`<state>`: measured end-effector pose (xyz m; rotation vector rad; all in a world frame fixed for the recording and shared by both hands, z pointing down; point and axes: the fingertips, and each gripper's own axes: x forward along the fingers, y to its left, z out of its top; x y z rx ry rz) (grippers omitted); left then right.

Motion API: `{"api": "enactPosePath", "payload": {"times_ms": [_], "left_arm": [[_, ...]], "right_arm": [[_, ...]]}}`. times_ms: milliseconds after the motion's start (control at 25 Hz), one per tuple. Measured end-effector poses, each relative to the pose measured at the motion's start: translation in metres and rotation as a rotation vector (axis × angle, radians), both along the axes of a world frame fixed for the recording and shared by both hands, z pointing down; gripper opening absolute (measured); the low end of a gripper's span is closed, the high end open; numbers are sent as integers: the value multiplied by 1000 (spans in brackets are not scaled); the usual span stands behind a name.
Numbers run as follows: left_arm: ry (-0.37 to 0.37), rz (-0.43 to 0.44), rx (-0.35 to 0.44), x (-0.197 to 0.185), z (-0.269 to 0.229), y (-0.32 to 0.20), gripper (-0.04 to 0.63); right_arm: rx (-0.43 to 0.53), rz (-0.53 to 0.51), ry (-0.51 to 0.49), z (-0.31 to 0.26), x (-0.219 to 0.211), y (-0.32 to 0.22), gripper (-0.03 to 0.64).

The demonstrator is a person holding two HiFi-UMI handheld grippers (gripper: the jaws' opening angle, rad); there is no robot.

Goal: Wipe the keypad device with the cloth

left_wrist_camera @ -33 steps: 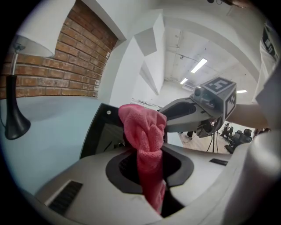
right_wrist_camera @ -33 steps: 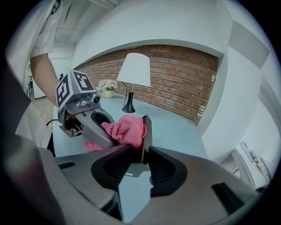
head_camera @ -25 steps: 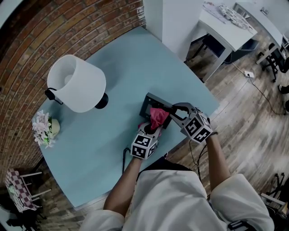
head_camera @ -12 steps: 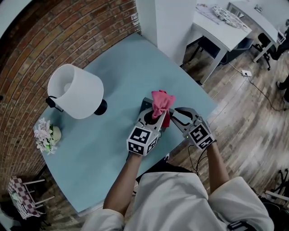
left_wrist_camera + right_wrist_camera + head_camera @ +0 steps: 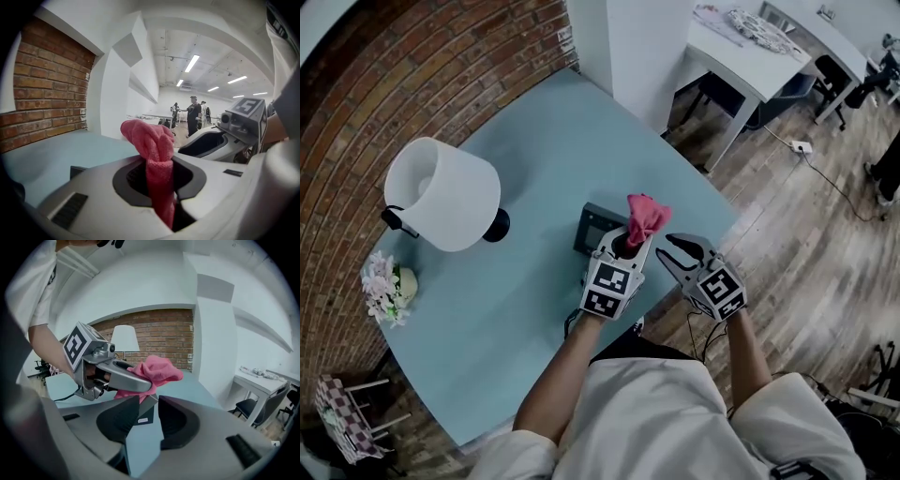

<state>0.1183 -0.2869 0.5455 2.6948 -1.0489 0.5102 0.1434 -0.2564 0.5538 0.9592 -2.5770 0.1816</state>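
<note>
The dark keypad device [image 5: 598, 228] lies flat on the light blue table [image 5: 534, 159], near its front right edge. My left gripper [image 5: 631, 242] is raised above the device's right end and shut on the pink cloth [image 5: 645, 217], which bunches above the jaws. In the left gripper view the cloth [image 5: 156, 149] hangs down between the jaws of the left gripper [image 5: 159, 174]. My right gripper [image 5: 674, 251] hovers just right of the device, open and holding nothing. The right gripper view looks past the right gripper [image 5: 151, 405] at the cloth [image 5: 159, 370] and a dark edge of the device [image 5: 142, 414].
A white lamp [image 5: 441, 192] stands at the table's left, with a small bunch of flowers [image 5: 389, 284] beyond it. A white pillar [image 5: 628, 47] rises behind the table. A white desk [image 5: 750, 52] and chairs stand at the back right. A cable [image 5: 570, 325] hangs at the front edge.
My left gripper has lifted the cloth up off the keypad device. My right gripper has drawn back from the device towards the table's edge.
</note>
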Motion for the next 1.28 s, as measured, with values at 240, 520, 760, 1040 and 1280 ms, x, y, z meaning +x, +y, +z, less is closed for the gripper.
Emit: {"api": "enactPosePath", "payload": {"times_ms": [240, 520, 760, 1040, 1280], "left_arm": [[14, 13, 2, -2, 4, 5, 103], [21, 48, -24, -8, 16, 16, 103], [36, 29, -94, -22, 37, 29, 103], [25, 16, -151, -33, 57, 41, 104], [13, 5, -198, -40, 76, 54, 106]], "right_arm": [[12, -1, -11, -5, -3, -2, 140], [6, -10, -12, -4, -5, -5, 141], [-7, -25, 0, 2, -12, -7, 141], [-19, -70, 17, 7, -26, -7, 141], [-47, -75, 22, 16, -30, 1, 141]]}}
